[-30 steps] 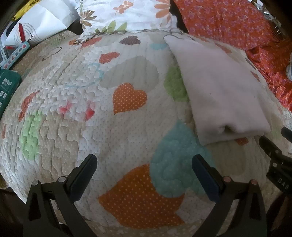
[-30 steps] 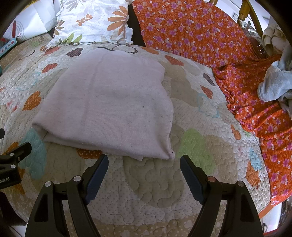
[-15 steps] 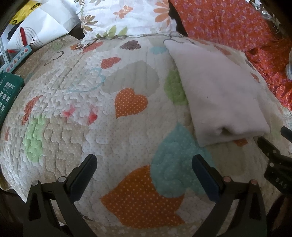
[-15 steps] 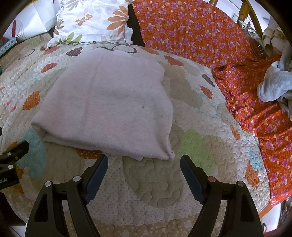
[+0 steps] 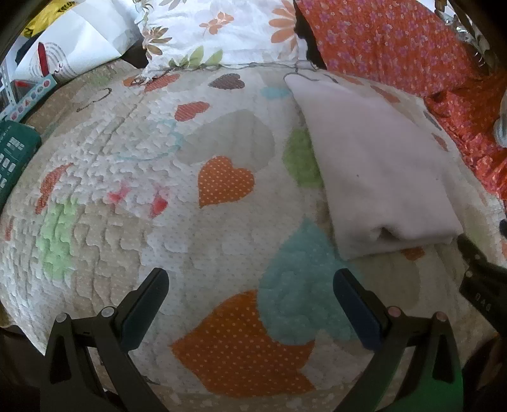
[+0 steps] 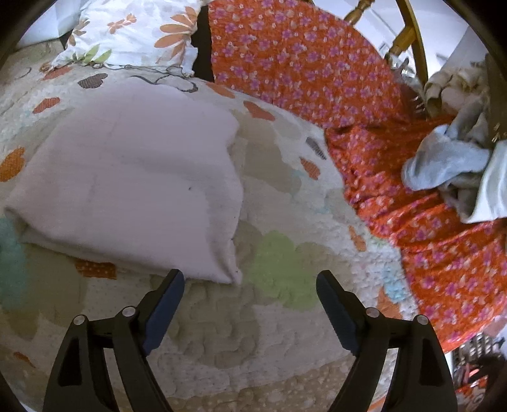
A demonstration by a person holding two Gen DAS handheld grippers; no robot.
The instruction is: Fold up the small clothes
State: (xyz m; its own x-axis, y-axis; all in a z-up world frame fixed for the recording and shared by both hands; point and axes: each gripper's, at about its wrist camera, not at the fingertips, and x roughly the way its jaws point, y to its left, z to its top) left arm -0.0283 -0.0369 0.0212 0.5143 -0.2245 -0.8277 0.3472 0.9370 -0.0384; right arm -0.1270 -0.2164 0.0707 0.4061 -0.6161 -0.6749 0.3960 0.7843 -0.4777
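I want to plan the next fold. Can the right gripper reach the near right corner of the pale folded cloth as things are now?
Probably yes. The right gripper is open and holds nothing, and the corner of the pale folded cloth lies on the quilt just ahead of its left finger, with nothing between them.

Heart-patterned quilt (image 5: pixel 221 222) under folded, seemingly pink garment (image 6: pixel 133 190), floral pillow (image 5: pixel 228 28).

You're over a bed with a quilted heart-print cover (image 5: pixel 133 152), daylight all across it. At the far edge there's a white flowery pillow (image 5: pixel 221 28), with an orange floral sheet (image 6: pixel 301 63) running down the right edge. A brass bed frame (image 6: pixel 408 31) pokes up at the far right corner.
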